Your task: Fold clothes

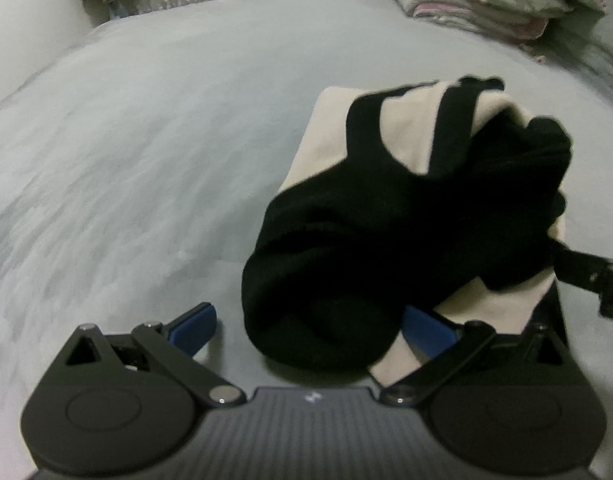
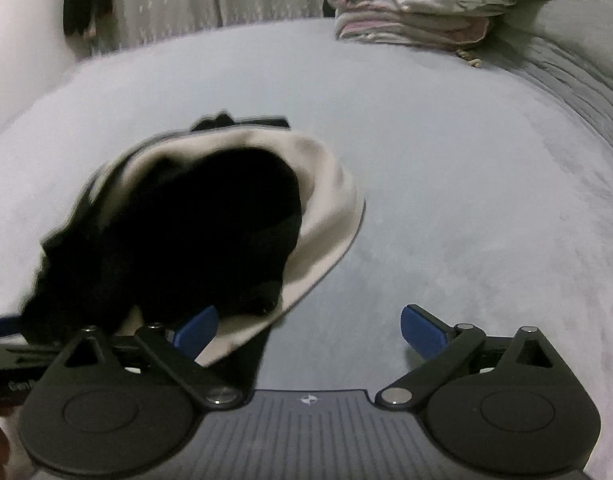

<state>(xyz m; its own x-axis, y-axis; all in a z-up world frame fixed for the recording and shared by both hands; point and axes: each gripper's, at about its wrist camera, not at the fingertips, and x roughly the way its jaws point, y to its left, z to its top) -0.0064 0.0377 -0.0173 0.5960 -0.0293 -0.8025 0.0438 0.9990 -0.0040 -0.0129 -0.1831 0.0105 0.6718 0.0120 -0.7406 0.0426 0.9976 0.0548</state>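
A black and cream garment [image 1: 406, 216] lies bunched on the grey bed cover [image 1: 146, 160]. Its near black end sits between the fingers of my left gripper [image 1: 312, 330], whose jaws stand wide apart. The cream edge drapes over the right blue pad [image 1: 426, 334], and neither pad visibly presses on the cloth. In the right wrist view the same garment [image 2: 194, 232] lies to the left, its cream hem over the left pad [image 2: 198, 330]. My right gripper [image 2: 310, 332] is open, with bare bed cover between its fingers. Part of the right gripper [image 1: 602, 280] shows at the left view's right edge.
A stack of folded pink and white bedding [image 2: 418, 12] sits at the back right of the bed. A pale curtain [image 2: 166, 0] and a dark hanging item [image 2: 86, 0] are behind the far edge. A ridged grey quilt [image 2: 578, 76] lies at the right.
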